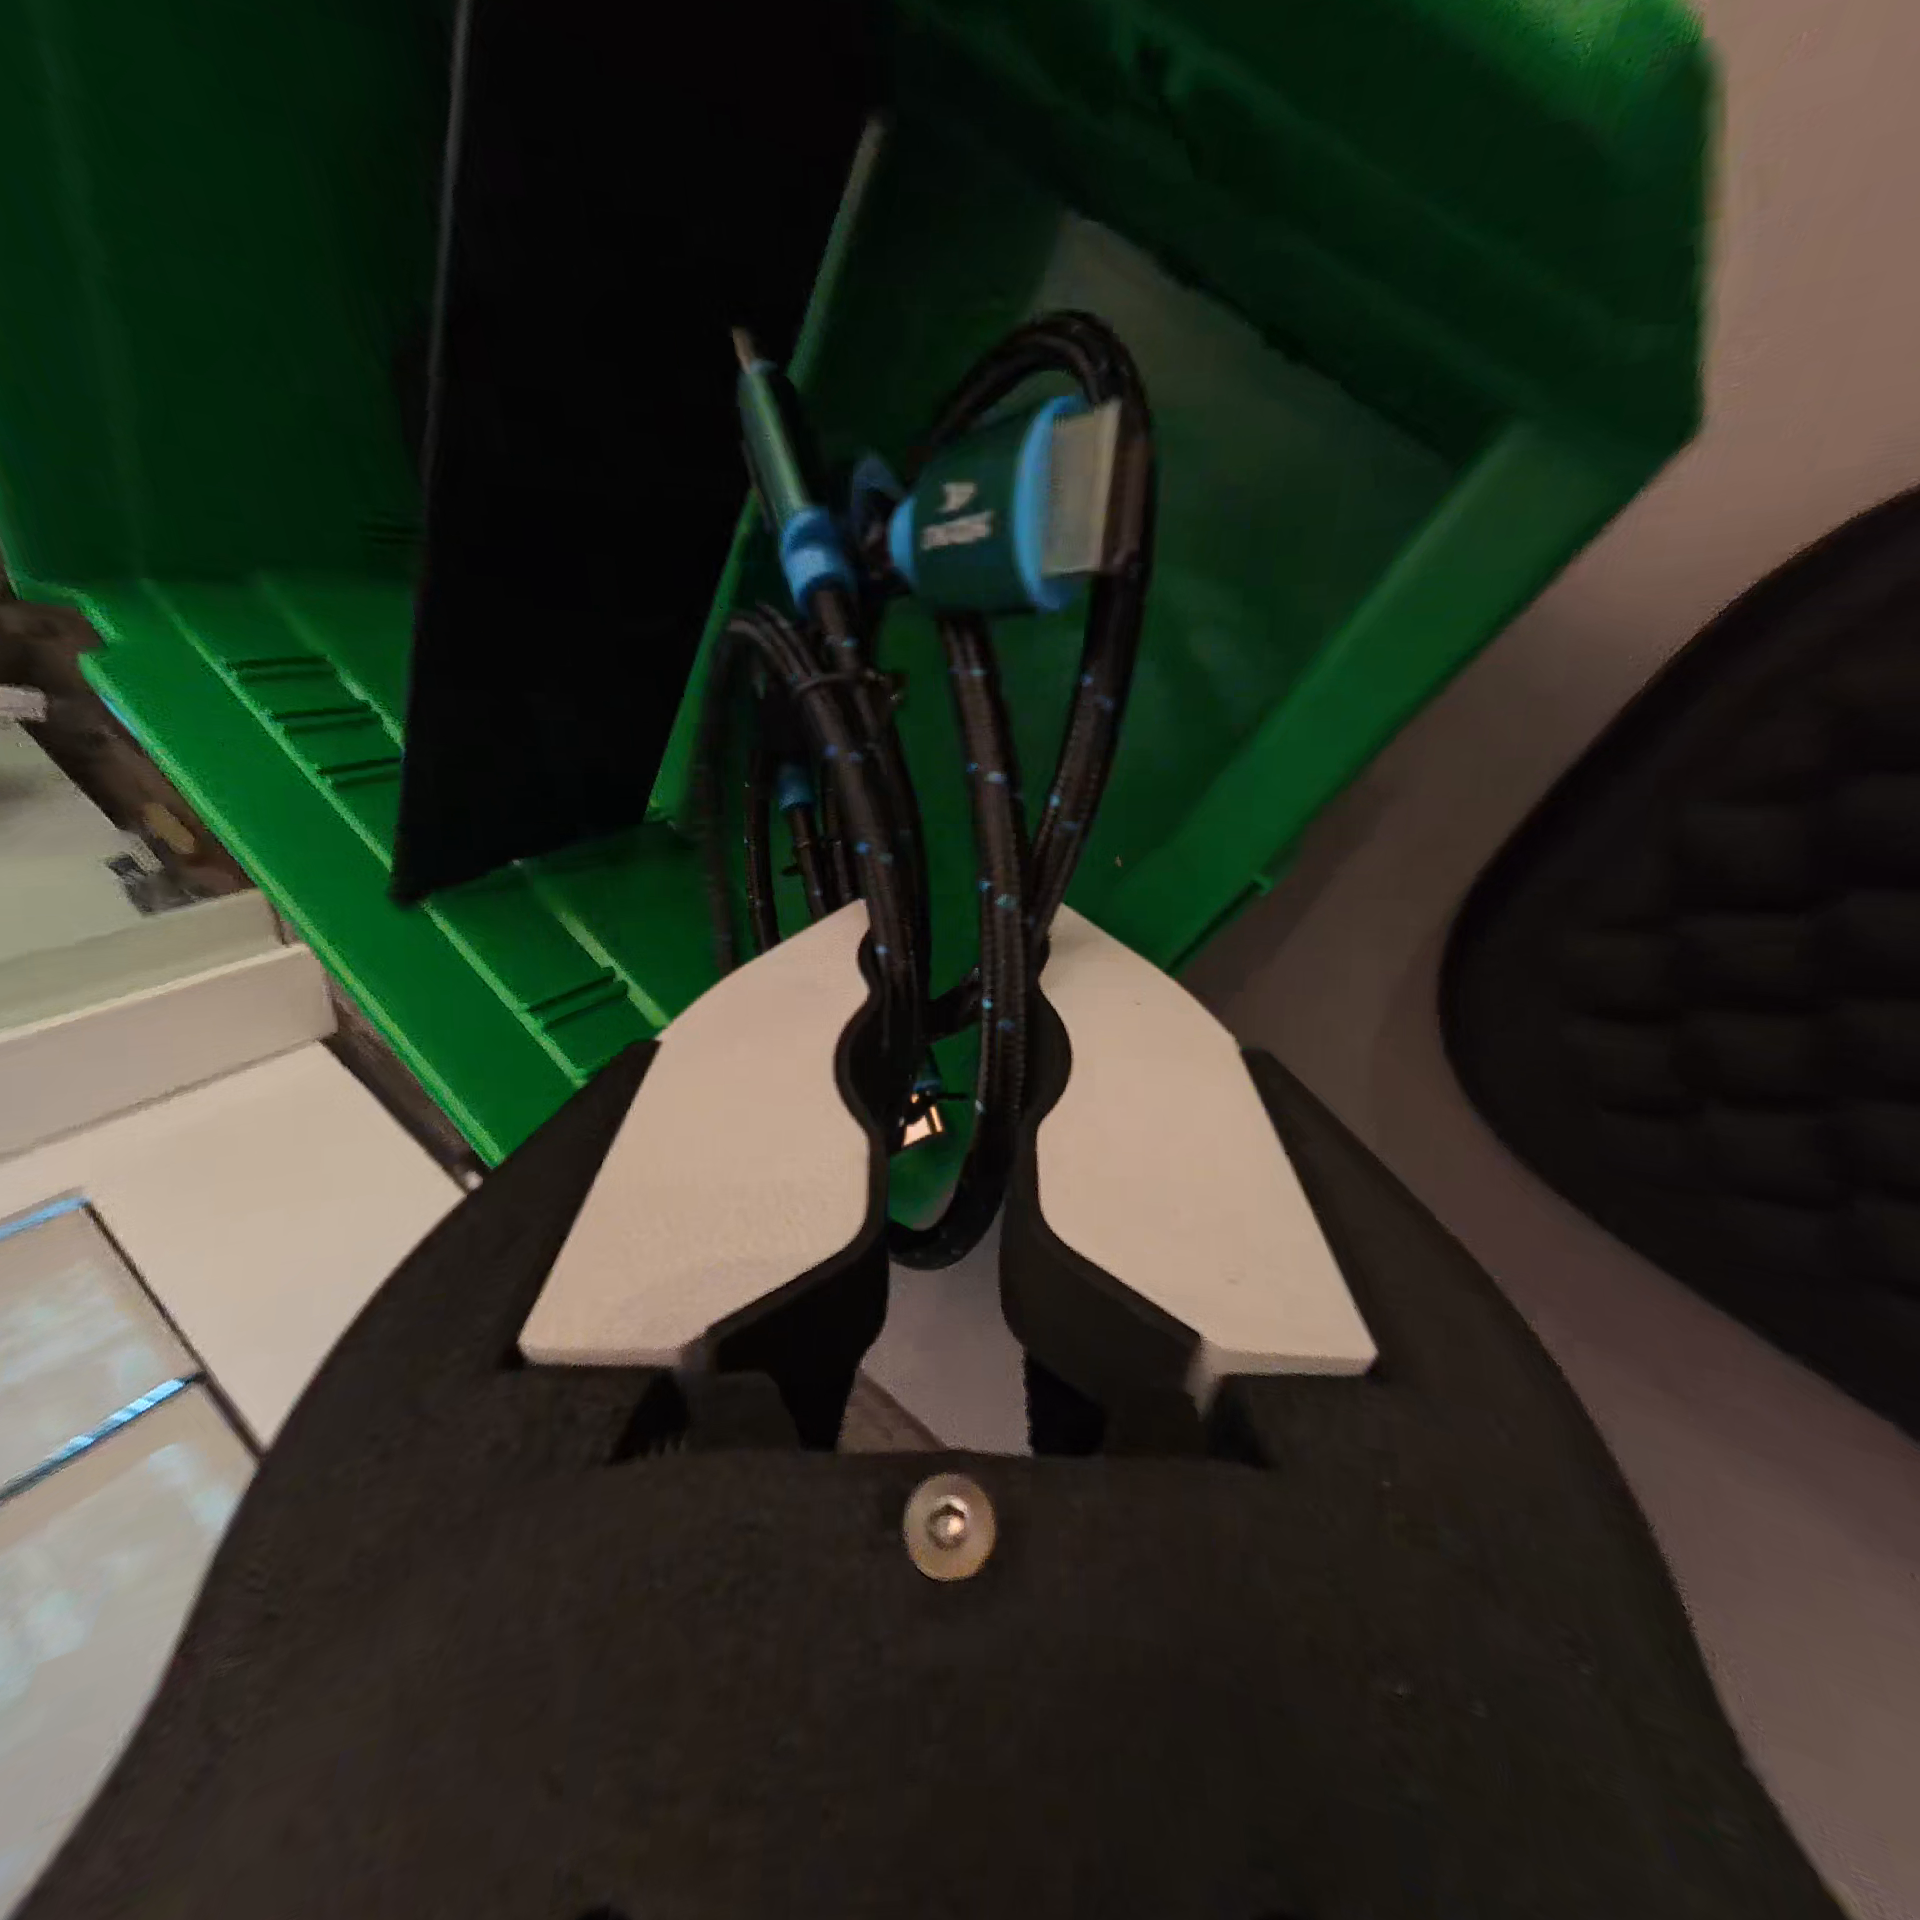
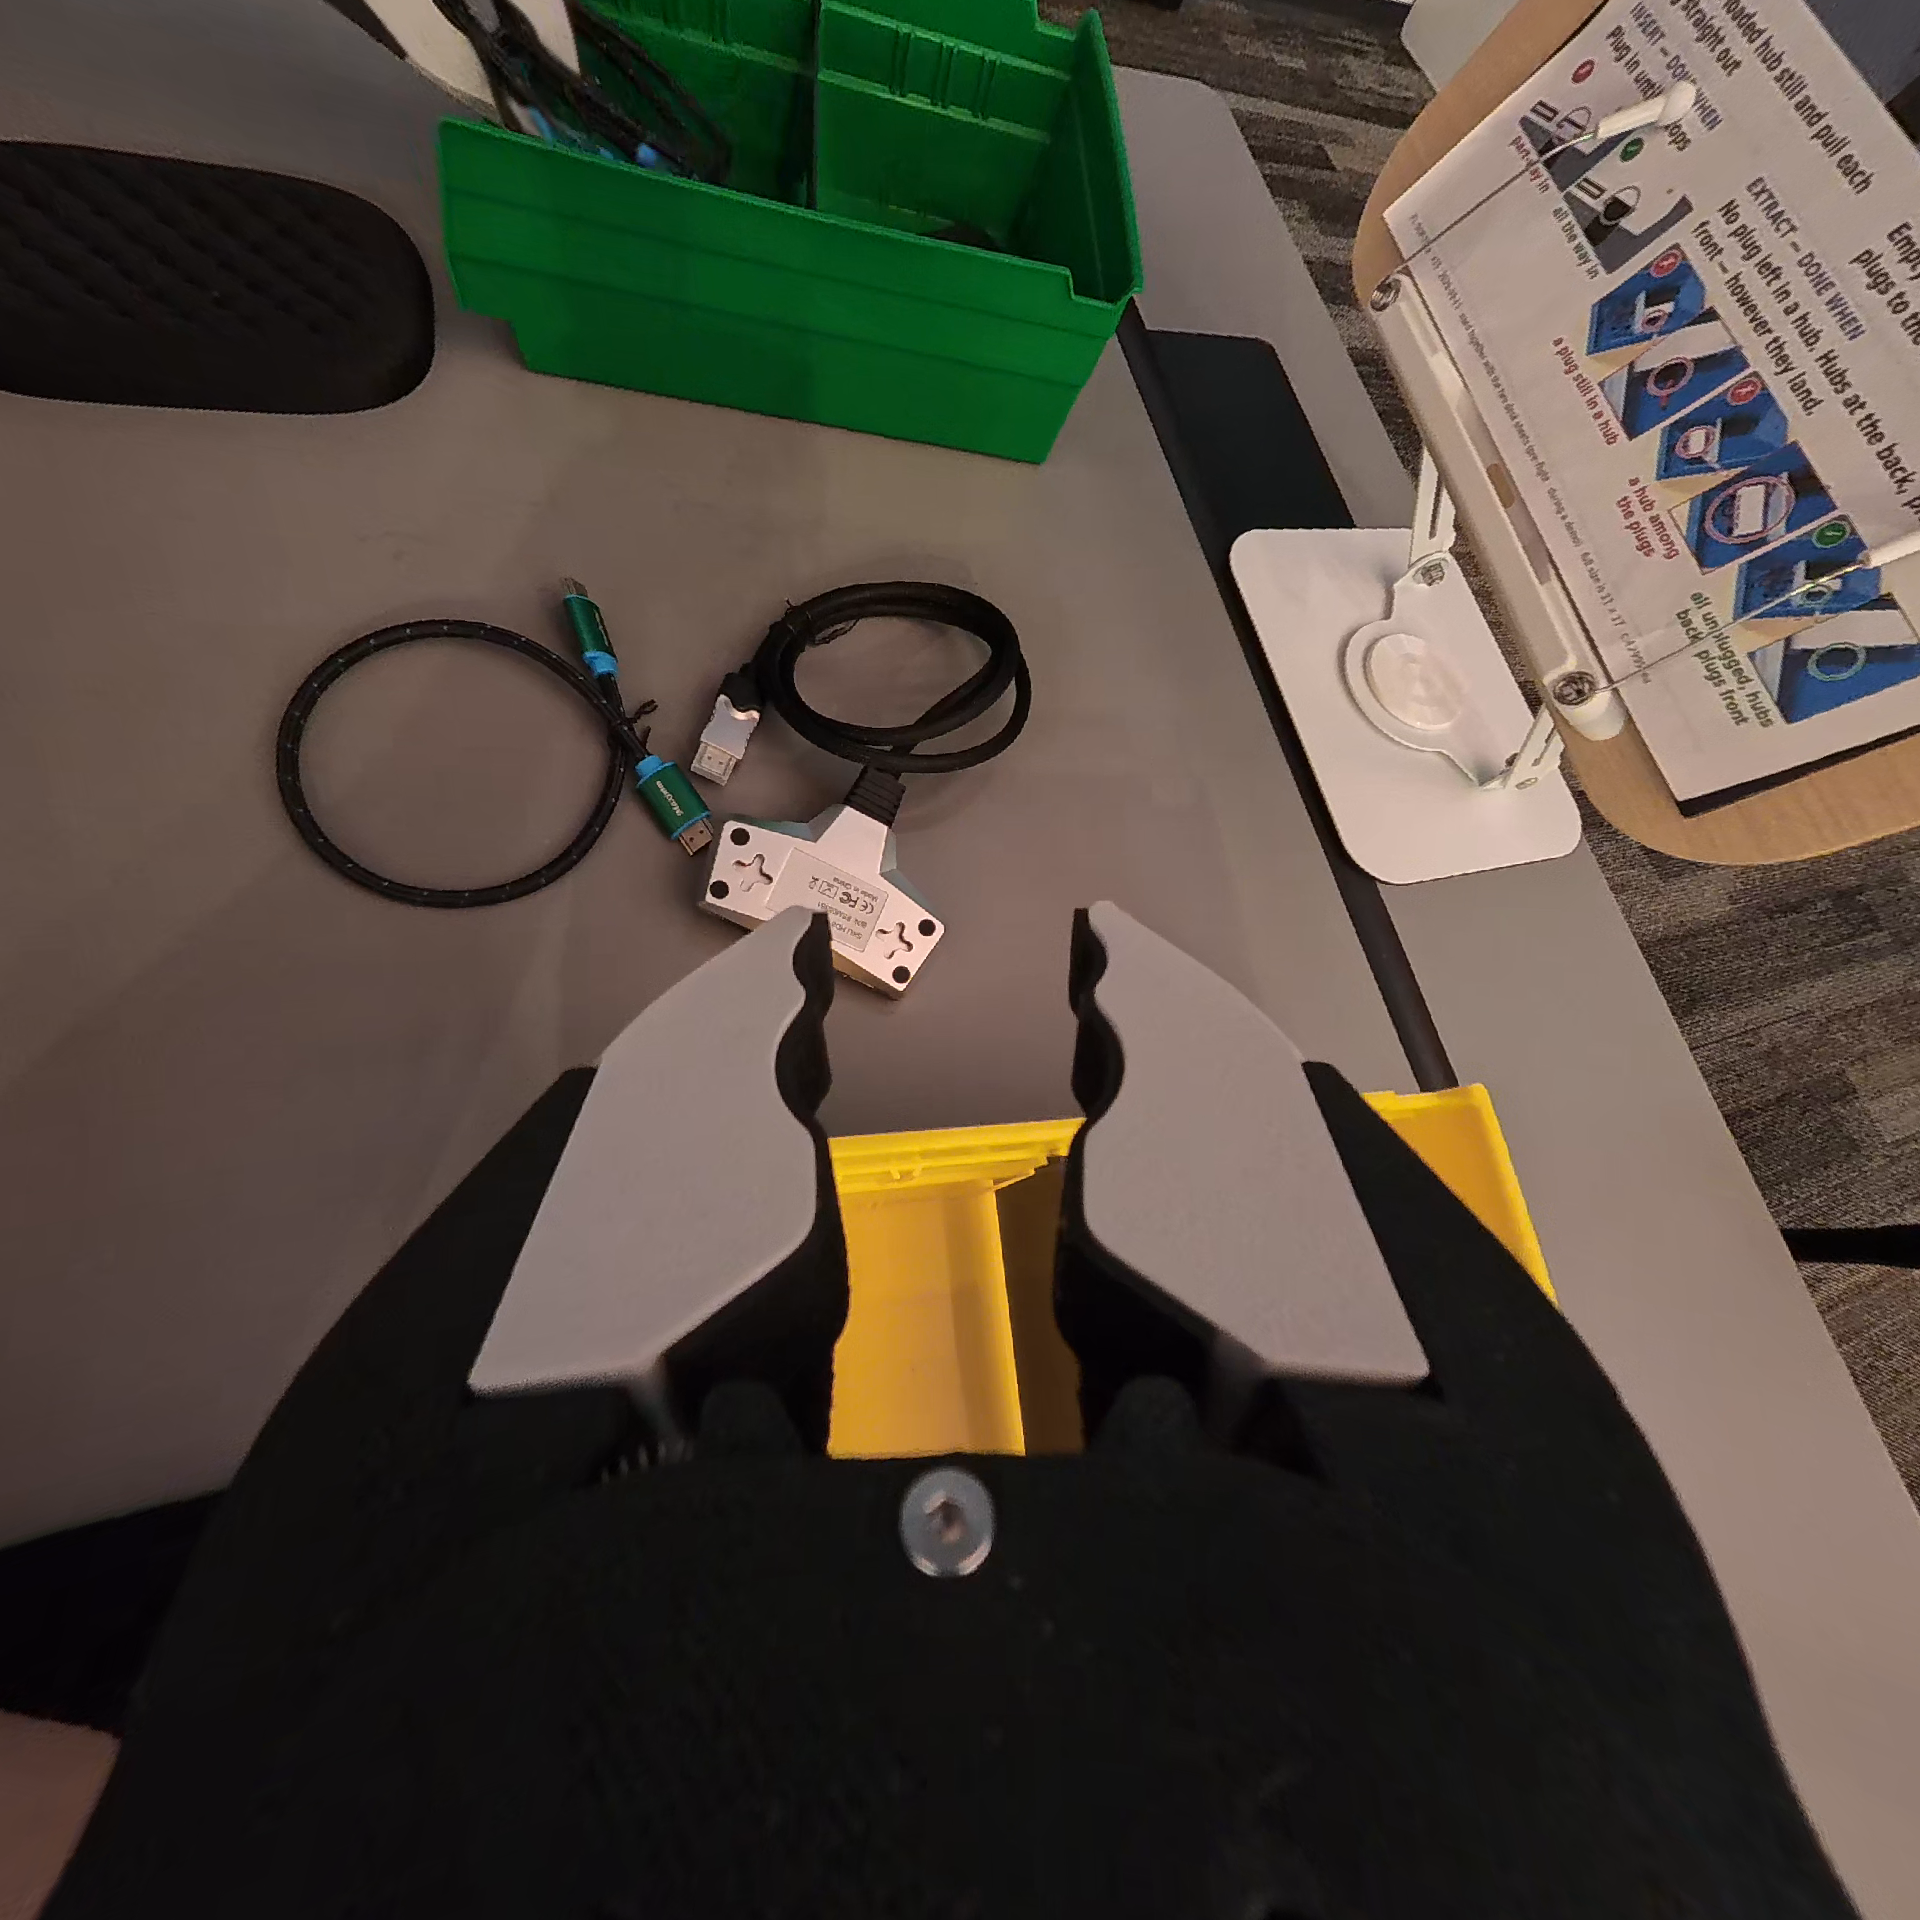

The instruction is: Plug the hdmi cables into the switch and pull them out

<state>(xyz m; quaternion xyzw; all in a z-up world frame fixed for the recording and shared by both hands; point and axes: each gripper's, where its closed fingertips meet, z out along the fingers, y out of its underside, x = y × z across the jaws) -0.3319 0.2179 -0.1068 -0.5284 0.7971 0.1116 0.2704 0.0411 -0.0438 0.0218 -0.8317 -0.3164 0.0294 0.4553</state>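
My left gripper (image 1: 951,935) is shut on a coiled black braided HDMI cable (image 1: 997,831) with teal-and-blue plugs (image 1: 987,520), holding it at the green bin (image 1: 1299,727). In the right wrist view, the silver HDMI switch (image 2: 821,904) lies upside down on the grey table (image 2: 312,1091), its own black cable (image 2: 914,675) coiled behind it. A second braided cable (image 2: 436,758) with teal plugs lies in a loop to its left. My right gripper (image 2: 940,925) is open and empty, just in front of the switch.
The green bin (image 2: 779,291) stands at the back of the table, with my left gripper and cables at its left corner (image 2: 582,94). A yellow bin (image 2: 935,1299) sits under my right gripper. A black chair back (image 2: 187,281) is at left. An instruction sheet on a white stand (image 2: 1455,707) is at right.
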